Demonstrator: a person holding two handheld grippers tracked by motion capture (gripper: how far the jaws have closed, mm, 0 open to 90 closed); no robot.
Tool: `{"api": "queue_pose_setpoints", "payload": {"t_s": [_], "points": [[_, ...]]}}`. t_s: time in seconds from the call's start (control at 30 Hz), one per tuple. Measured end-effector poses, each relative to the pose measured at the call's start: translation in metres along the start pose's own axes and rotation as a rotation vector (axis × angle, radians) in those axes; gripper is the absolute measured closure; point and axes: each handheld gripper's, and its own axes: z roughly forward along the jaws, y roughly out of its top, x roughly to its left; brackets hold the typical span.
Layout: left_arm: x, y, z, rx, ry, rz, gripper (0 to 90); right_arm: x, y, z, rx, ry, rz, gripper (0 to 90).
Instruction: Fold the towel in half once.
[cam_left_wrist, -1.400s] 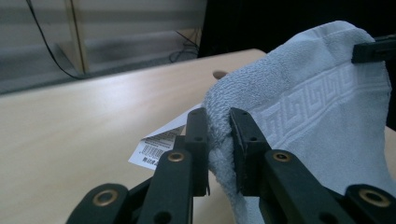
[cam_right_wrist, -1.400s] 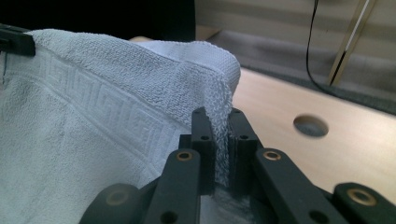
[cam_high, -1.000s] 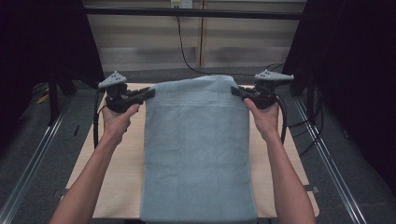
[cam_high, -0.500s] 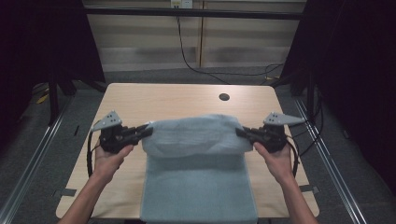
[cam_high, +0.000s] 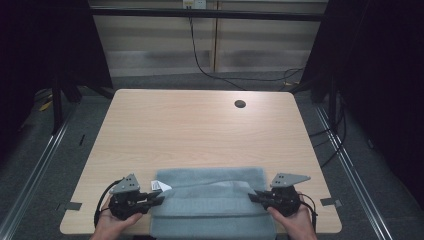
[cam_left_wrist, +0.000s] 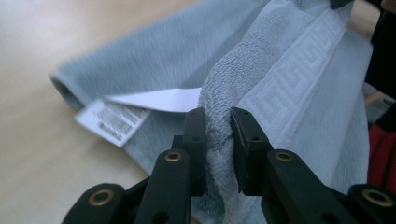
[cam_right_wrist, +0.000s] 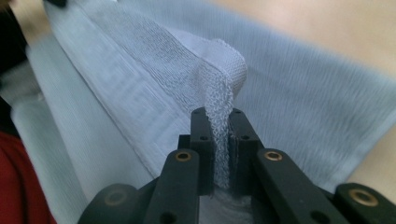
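Note:
A pale grey-blue towel (cam_high: 210, 202) lies folded over itself at the near edge of the wooden table (cam_high: 200, 130). My left gripper (cam_high: 159, 197) is shut on the towel's left corner, and the left gripper view shows terry cloth (cam_left_wrist: 219, 121) pinched between its jaws (cam_left_wrist: 217, 140) beside a white care label (cam_left_wrist: 112, 121). My right gripper (cam_high: 253, 196) is shut on the right corner, with a thin fold of towel (cam_right_wrist: 219, 126) squeezed between its jaws (cam_right_wrist: 219, 140). Both grippers sit low, just above the tabletop.
A round cable hole (cam_high: 240, 104) is in the table's far right part. Bare wood stretches behind the towel. Black cables (cam_high: 210, 65) trail on the floor beyond the table, and metal rails (cam_high: 45, 160) run along both sides.
Both grippers came down and toward the near edge, carrying the towel's corners. The towel, held up a second ago, now lies doubled over on the table.

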Motion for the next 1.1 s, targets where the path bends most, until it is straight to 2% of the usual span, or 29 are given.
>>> {"api": "queue_pose_setpoints", "payload": {"t_s": [0.03, 0.1, 0.17, 0.2, 0.3, 0.33, 0.43, 0.5, 0.57, 0.67, 0.77, 0.83, 0.9, 0.93, 0.97, 1.0, 1.03, 1.07, 1.1], "points": [[0.0, -0.003, 0.005, 0.032, 0.008, 0.007, 77.0, 0.0, -0.004, 0.003, 0.016, 0.0, 0.003, 83.0], [-0.001, -0.004, 0.007, 0.042, 0.01, 0.009, 76.1, 0.0, -0.009, 0.007, 0.026, 0.004, 0.018, 83.0], [0.003, -0.002, 0.012, 0.054, 0.011, 0.01, 75.7, -0.001, -0.012, 0.015, 0.066, -0.006, 0.017, 83.1], [0.005, -0.002, 0.014, 0.05, 0.005, -0.002, 75.6, -0.002, -0.012, 0.016, 0.067, -0.005, 0.014, 83.1], [0.008, 0.001, 0.016, 0.049, 0.016, 0.001, 75.6, -0.004, -0.011, 0.018, 0.071, 0.001, 0.024, 83.3], [0.013, 0.005, 0.019, 0.046, 0.039, -0.003, 75.6, -0.009, -0.01, 0.021, 0.069, 0.005, 0.035, 83.5], [0.023, 0.013, 0.025, 0.035, 0.067, -0.008, 75.7, -0.016, -0.004, 0.026, 0.067, 0.001, 0.04, 83.7], [0.027, 0.016, 0.027, 0.033, 0.077, -0.005, 75.8, -0.022, 0.002, 0.032, 0.065, -0.017, 0.041, 83.8], [0.041, 0.025, 0.035, 0.023, 0.099, -0.014, 75.9, -0.028, 0.007, 0.036, 0.064, -0.025, 0.037, 83.8], [0.055, 0.035, 0.042, 0.01, 0.129, -0.025, 76.0, -0.04, 0.019, 0.046, 0.068, -0.049, 0.037, 83.9], [0.064, 0.04, 0.046, 0.006, 0.146, -0.025, 76.0, -0.045, 0.026, 0.051, 0.074, -0.063, 0.042, 83.9], [0.081, 0.052, 0.052, 0.003, 0.163, -0.044, 76.0, -0.055, 0.037, 0.061, 0.072, -0.078, 0.047, 83.9], [0.09, 0.057, 0.057, -0.008, 0.188, -0.055, 75.9, -0.062, 0.044, 0.068, 0.067, -0.085, 0.048, 83.9], [0.09, 0.057, 0.057, -0.008, 0.188, -0.055, 76.0, -0.062, 0.044, 0.068, 0.067, -0.085, 0.048, 83.9], [0.095, 0.06, 0.06, -0.019, 0.195, -0.066, 76.0, -0.069, 0.051, 0.074, 0.067, -0.093, 0.061, 83.9], [0.102, 0.065, 0.064, -0.037, 0.221, -0.077, 76.0, -0.074, 0.056, 0.078, 0.064, -0.104, 0.059, 83.9], [0.102, 0.065, 0.064, -0.037, 0.221, -0.077, 76.1, -0.074, 0.056, 0.078, 0.064, -0.104, 0.059, 83.9], [0.109, 0.07, 0.067, -0.031, 0.239, -0.061, 76.1, -0.081, 0.062, 0.084, 0.057, -0.113, 0.061, 84.0], [0.109, 0.07, 0.067, -0.031, 0.239, -0.061, 76.0, -0.085, 0.065, 0.087, 0.054, -0.11, 0.062, 84.0]]}}
